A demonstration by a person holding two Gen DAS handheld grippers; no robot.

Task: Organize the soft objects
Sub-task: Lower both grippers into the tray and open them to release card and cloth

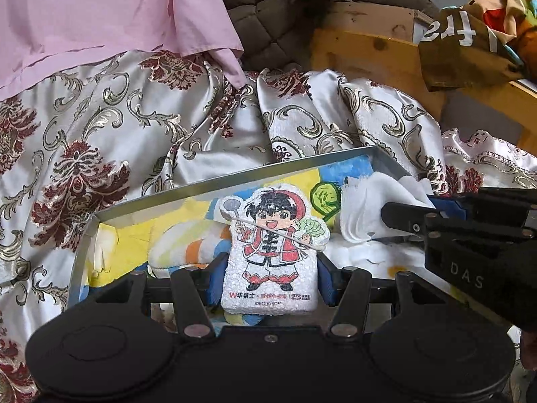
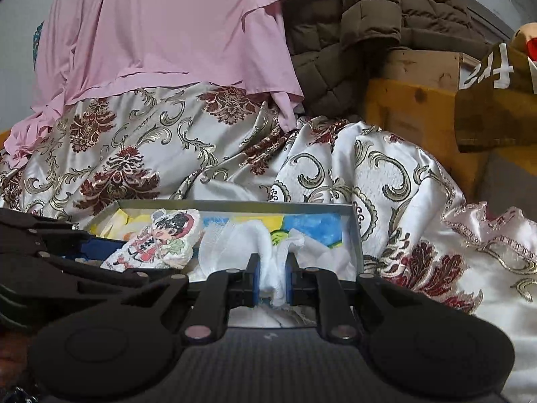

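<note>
The flat white terry-cloth cutout printed with a cartoon boy in a red jacket (image 1: 270,248) stands upright over the shallow metal tray (image 1: 235,176), clamped at its lower sides by the blue-padded fingers of the left gripper (image 1: 268,283). Just to its right, the bunched white cloth (image 2: 268,255) hangs over the same tray, pinched tight between the fingers of the right gripper (image 2: 272,280), whose black body enters the left wrist view from the right edge. The tray holds a towel with yellow, blue and orange print (image 1: 174,245) and sits on a silvery satin cover with dark red flowers and gold scrolls (image 1: 100,134), which hides whatever surface lies beneath. A pink sheet (image 1: 100,10) drapes over the cover's upper part, and a brown quilted jacket (image 1: 265,10) is heaped behind it on a yellow wooden frame (image 1: 362,57). At the upper right a brown fabric bag (image 1: 466,53) shows white letters reading "fr", upside down and cut off by folds. Red and black lettering runs along the cutout's bottom edge, starting with a red "W", but the rest is too small to read. "DAS" is embossed on the right gripper.
</note>
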